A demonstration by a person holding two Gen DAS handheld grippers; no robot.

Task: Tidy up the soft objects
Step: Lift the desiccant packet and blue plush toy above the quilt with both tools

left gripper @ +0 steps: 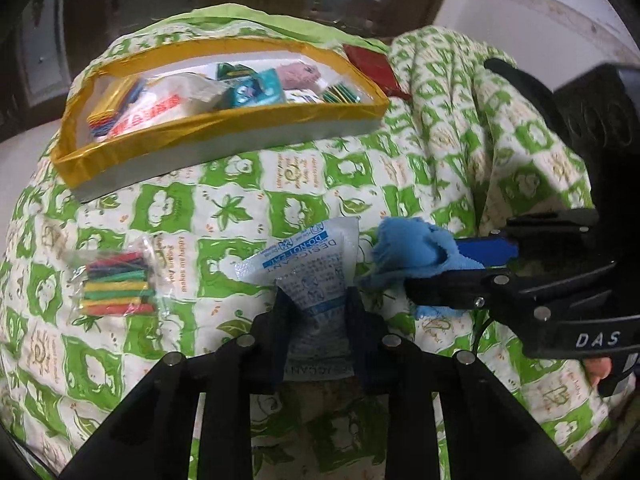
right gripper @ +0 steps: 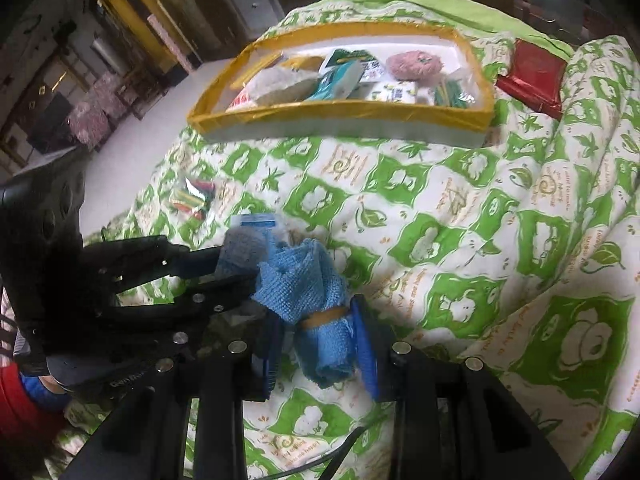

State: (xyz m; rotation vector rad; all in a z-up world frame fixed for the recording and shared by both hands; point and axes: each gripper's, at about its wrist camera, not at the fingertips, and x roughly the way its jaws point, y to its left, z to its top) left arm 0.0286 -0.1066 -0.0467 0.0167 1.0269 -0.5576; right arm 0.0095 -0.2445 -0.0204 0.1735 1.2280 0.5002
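Angling steeply down over the bed, left gripper (left gripper: pixel 316 312) fingers clenched on a crinkly white desiccant sachet (left gripper: pixel 308 276) with blue print; right gripper (right gripper: pixel 320 344) tilted down just beside it, blue fingers grasping a rolled blue terry cloth (right gripper: pixel 316 292) banded with a rubber ring. Lying left on the green-and-white printed quilt (left gripper: pixel 400 184), a clear packet of coloured sticks (left gripper: pixel 116 284); sitting farther off, a yellow-taped shallow box (left gripper: pixel 224 120) filled with soft packets and a pink fuzzy ball

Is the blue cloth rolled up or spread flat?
Rolled up. The blue cloth forms a bundle tied by a tan band, held between the right tongs.
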